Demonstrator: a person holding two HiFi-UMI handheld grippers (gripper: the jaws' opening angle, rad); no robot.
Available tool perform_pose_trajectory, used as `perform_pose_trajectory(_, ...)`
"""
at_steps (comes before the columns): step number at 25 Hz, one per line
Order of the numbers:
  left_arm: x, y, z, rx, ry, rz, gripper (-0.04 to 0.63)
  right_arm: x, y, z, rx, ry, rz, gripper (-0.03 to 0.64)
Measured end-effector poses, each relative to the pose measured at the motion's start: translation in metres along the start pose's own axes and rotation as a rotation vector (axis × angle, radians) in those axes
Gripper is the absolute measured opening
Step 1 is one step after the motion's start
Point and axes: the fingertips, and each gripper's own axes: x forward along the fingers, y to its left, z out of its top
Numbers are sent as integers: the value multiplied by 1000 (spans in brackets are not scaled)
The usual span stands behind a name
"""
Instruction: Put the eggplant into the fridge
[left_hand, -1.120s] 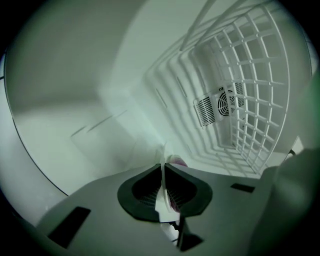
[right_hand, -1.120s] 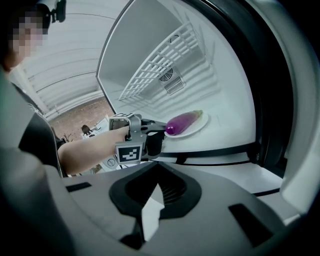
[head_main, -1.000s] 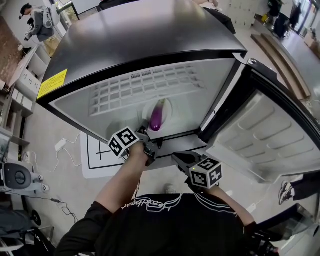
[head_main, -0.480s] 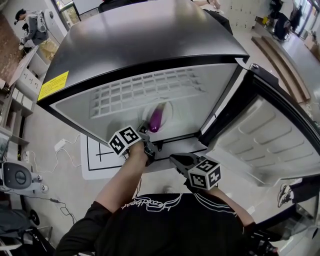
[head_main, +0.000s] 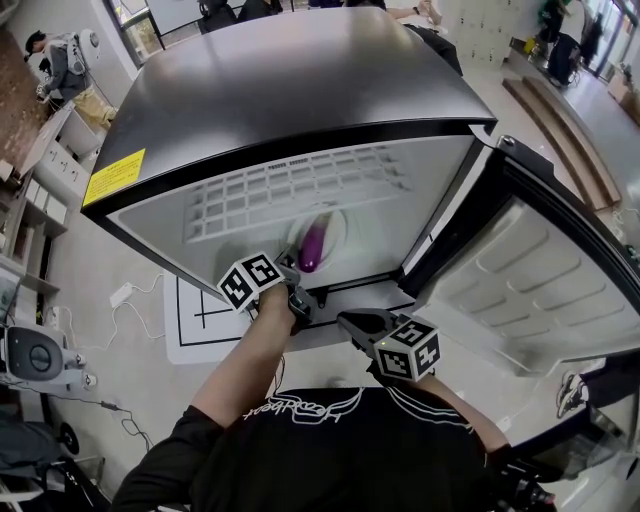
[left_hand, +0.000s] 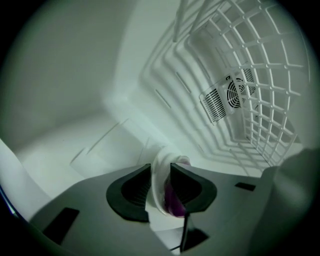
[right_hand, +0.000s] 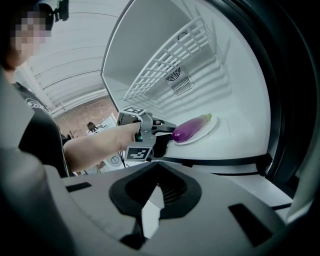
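A purple eggplant (head_main: 312, 245) lies on a white plate (head_main: 337, 228) that rests on the floor inside the open fridge (head_main: 300, 80). My left gripper (head_main: 291, 266) reaches into the fridge at the plate's near rim. Its jaws are opening, and the plate's rim (left_hand: 162, 157) stands between them with the eggplant (left_hand: 173, 202) just behind. From the right gripper view, the eggplant (right_hand: 190, 127) and plate (right_hand: 206, 131) sit beyond the left gripper (right_hand: 167, 135). My right gripper (head_main: 346, 319) hangs outside the fridge front, jaws shut on nothing (right_hand: 157, 164).
A white wire shelf (head_main: 300, 185) spans the fridge above the plate. A fan vent (left_hand: 225, 100) sits in the back wall. The fridge door (head_main: 540, 290) swings open at the right. A white floor mat (head_main: 200, 310) lies below the fridge front. People stand far off at upper left.
The plate with the eggplant and both grippers stay almost where they were. Only the head view has shifted slightly.
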Motion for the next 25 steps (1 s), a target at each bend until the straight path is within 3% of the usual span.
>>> perform_pose_trajectory(4,-3,0,2,-14,-5,-12,121,2,3,3,-10,-2,2,6)
perform_pose_trajectory(8,-8,-1,1,36,-19,-10,153,2,3,5,-17,-1,-6,6)
perform_pose_trajectory(14,-37,-24,-4,292,-64,-68,155,-2,9,7,-21,-18,-36,6)
perform_pose_trajectory(17,-58,-33,-9,382,-61,-108,155,-8,16,9,-28,-36,-55,6)
perform_pose_trajectory(22,-100,-63,-43,579,1,-285,153,-26,35,10,-29,-69,-96,6)
perform_pose_trajectory(25,-129,-72,-62,624,51,-383,152,-35,53,11,-30,-101,-108,6)
